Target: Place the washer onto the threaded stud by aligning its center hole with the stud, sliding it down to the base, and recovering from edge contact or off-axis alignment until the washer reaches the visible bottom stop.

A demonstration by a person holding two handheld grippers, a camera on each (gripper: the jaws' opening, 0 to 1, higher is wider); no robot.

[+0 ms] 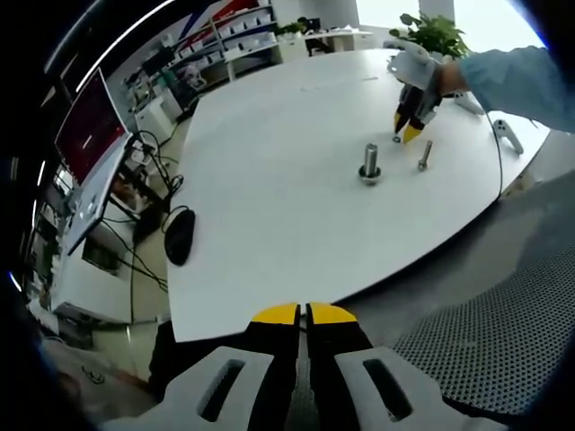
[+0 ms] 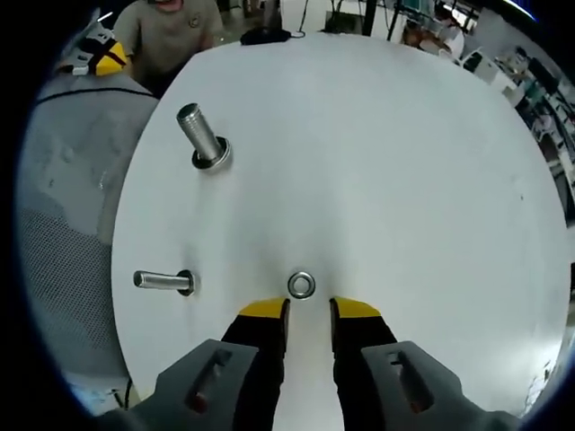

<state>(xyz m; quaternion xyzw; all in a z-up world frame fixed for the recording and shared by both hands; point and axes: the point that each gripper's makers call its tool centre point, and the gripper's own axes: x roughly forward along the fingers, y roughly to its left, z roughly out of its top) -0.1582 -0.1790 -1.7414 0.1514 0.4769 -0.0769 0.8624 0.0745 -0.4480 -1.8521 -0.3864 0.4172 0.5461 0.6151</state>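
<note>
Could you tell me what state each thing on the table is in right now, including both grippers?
washer: flat on the table, just ahead of the right gripper's tips, not gripped.
large threaded stud: upright on its base, nothing on it.
small bolt: upright on the table, untouched.
right gripper: jaws open, down near the washer.
left gripper: jaws shut, empty, held back off the table.
</note>
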